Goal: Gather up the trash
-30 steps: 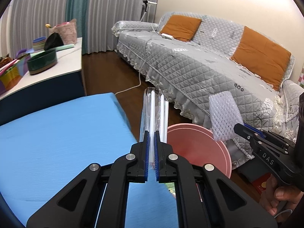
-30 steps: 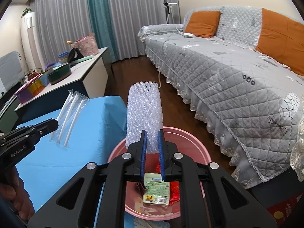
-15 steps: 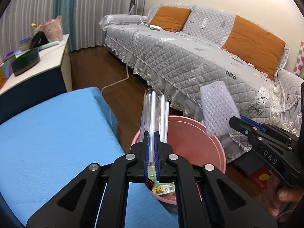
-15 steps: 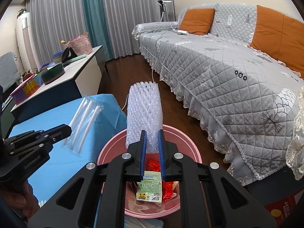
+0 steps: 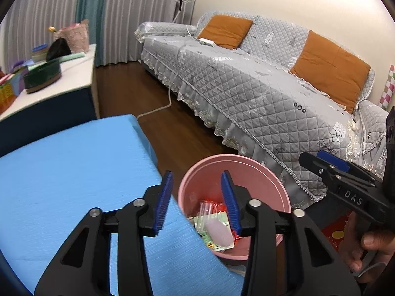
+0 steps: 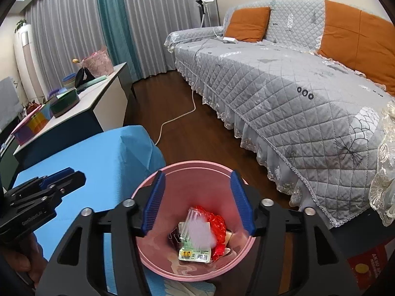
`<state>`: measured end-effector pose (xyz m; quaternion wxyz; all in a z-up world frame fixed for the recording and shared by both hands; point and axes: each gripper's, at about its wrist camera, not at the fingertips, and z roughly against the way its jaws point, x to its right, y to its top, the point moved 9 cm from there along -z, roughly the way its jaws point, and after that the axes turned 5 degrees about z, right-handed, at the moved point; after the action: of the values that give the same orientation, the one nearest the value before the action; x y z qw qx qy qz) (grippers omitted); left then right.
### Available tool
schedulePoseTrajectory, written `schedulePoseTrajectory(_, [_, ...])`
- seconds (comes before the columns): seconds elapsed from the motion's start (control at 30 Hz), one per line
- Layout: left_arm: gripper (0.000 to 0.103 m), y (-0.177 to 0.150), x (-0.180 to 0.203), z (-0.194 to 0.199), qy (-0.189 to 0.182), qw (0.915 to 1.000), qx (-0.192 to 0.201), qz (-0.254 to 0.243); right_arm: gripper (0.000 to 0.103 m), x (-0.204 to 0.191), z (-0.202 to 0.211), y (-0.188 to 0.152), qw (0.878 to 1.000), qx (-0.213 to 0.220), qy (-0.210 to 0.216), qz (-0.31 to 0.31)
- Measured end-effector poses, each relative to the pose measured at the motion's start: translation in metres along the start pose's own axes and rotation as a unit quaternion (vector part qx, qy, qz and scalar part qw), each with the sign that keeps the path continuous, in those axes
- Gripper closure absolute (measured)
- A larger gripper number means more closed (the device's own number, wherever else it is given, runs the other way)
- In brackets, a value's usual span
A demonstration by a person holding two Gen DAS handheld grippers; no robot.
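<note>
A pink bin (image 5: 246, 159) stands on the floor beside the blue table, below both grippers. My left gripper (image 5: 196, 180) hangs over its near rim; its jaws are opening with nothing between them. My right gripper (image 6: 197, 180) is right above the bin (image 6: 195, 164), jaws also opening and empty. Inside lie a clear straw packet (image 5: 206, 207), a blurred piece of bubble wrap (image 6: 200, 229), a red wrapper (image 6: 218, 224) and a green-labelled packet (image 6: 195, 252). Each gripper shows in the other's view: the right gripper (image 5: 321, 162) and the left gripper (image 6: 71, 175).
The blue-covered table (image 5: 74, 172) fills the left. A grey quilted sofa (image 5: 246, 93) with orange cushions runs along the right wall. A white cable (image 6: 172, 120) crosses the wood floor. A side cabinet (image 6: 98, 103) carries boxes and baskets. A red box (image 6: 367, 266) lies by the bin.
Both grippers have opened. The straw packet left the left gripper and the bubble wrap left the right one; both now lie in the pink bin.
</note>
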<state>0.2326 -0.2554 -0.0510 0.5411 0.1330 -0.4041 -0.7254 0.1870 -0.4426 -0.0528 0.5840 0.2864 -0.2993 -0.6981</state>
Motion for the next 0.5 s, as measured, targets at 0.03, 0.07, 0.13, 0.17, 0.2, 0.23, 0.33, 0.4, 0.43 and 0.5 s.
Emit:
schedulePoseTrajectory(0.03, [0.054, 0.001, -0.004, 0.007, 0.003, 1.0, 0.006, 0.003, 0.04, -0.002, 0.002, 0.001, 1.0, 0.003, 0.0, 0.001])
schedulePoseTrajectory(0.07, [0.051, 0.001, -0.008, 0.014, 0.005, 0.9999, 0.012, 0.006, 0.037, -0.006, 0.005, 0.003, 1.0, 0.007, 0.0, 0.003])
schedulePoseTrajectory(0.13, [0.047, 0.001, -0.016, 0.029, 0.011, 0.9996, 0.021, 0.013, 0.035, -0.014, 0.01, 0.005, 1.0, 0.012, 0.003, 0.007])
schedulePoseTrajectory(0.17, [0.046, 0.001, -0.021, 0.035, 0.015, 0.9995, 0.023, 0.015, 0.033, -0.018, 0.012, 0.005, 1.0, 0.013, 0.004, 0.01])
schedulePoseTrajectory(0.2, [0.045, 0.0, -0.027, 0.044, 0.021, 0.9992, 0.028, 0.019, 0.032, -0.025, 0.016, 0.006, 1.0, 0.014, 0.006, 0.015])
schedulePoseTrajectory(0.23, [0.044, -0.002, -0.033, 0.053, 0.028, 0.9988, 0.033, 0.023, 0.029, -0.03, 0.019, 0.007, 1.0, 0.015, 0.008, 0.018])
schedulePoseTrajectory(0.33, [0.043, -0.006, -0.054, 0.081, 0.052, 0.9968, 0.05, 0.035, 0.015, -0.051, 0.039, 0.016, 0.998, 0.036, 0.016, 0.038])
schedulePoseTrajectory(0.4, [0.043, -0.01, -0.068, 0.099, 0.074, 0.9944, 0.064, 0.04, 0.011, -0.067, 0.055, 0.022, 0.997, 0.058, 0.013, 0.057])
schedulePoseTrajectory(0.43, [0.043, -0.011, -0.073, 0.106, 0.083, 0.9933, 0.07, 0.041, 0.01, -0.073, 0.061, 0.022, 0.996, 0.064, 0.014, 0.061])
schedulePoseTrajectory(0.5, [0.04, -0.016, -0.089, 0.127, 0.106, 0.9896, 0.086, 0.046, 0.007, -0.088, 0.074, 0.022, 0.995, 0.074, 0.02, 0.069])
